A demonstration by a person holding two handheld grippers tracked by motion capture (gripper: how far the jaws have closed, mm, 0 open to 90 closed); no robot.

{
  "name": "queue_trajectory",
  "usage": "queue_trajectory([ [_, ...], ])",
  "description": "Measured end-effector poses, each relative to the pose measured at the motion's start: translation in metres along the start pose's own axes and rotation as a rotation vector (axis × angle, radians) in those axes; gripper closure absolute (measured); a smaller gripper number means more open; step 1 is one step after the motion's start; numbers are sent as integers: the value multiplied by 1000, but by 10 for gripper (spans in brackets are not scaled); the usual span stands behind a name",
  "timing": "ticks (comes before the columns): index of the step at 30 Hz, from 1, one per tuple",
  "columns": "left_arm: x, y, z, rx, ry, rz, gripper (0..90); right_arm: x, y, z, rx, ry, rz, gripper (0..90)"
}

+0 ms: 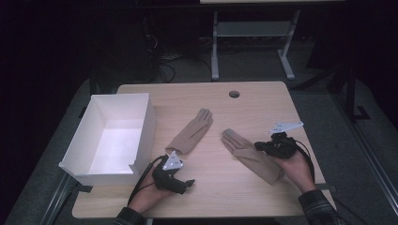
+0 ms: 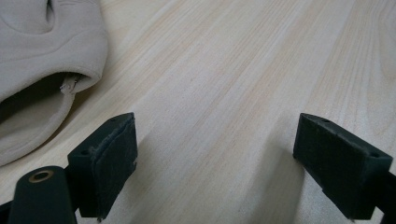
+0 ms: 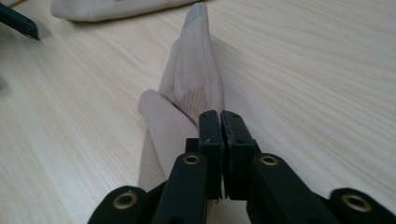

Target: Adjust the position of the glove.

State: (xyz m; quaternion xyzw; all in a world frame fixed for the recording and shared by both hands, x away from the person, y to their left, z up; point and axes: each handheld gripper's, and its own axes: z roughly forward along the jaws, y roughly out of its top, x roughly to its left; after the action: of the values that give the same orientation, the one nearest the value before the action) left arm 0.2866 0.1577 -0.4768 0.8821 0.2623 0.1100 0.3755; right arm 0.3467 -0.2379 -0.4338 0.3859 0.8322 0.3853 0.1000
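Two beige gloves lie on the wooden table (image 1: 216, 197). The left glove (image 1: 190, 133) points away, and its open cuff (image 2: 42, 56) lies just ahead and to the left of my left gripper (image 1: 187, 184). That gripper rests low over bare wood, its jaws open and nothing between them (image 2: 215, 158). The right glove (image 1: 244, 152) lies slanted with its grey fingertips toward the middle. My right gripper (image 1: 259, 146) sits over its palm, shut with the jaws together (image 3: 219, 116), and the fabric (image 3: 196, 70) bunches into a ridge up to the tips.
A white open box (image 1: 146, 126) stands at the table's left side, close to the left glove. A round cable hole (image 1: 234, 93) is near the far edge. Beyond the table are a desk frame (image 1: 215, 47) and cables on the dark floor.
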Motion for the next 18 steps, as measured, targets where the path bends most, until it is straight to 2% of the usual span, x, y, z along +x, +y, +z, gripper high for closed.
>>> queue_trajectory([
  [4,0,0,0,1,0,1,130,-5,-4,4,28,-41,8,796],
  [6,0,0,0,0,0,0,130,-8,-6,4,38,-46,6,740],
  [7,0,0,0,0,0,0,130,-9,-7,4,38,-49,4,740],
  [13,0,0,0,1,0,0,130,-7,-15,-5,65,-15,-38,840],
  [14,0,0,0,1,0,0,130,-7,-15,-5,65,-15,-38,840],
  [16,0,0,0,0,0,0,130,-2,-14,-7,60,0,-74,884],
  [18,0,0,0,0,0,0,130,3,-8,-4,41,18,-88,896],
])
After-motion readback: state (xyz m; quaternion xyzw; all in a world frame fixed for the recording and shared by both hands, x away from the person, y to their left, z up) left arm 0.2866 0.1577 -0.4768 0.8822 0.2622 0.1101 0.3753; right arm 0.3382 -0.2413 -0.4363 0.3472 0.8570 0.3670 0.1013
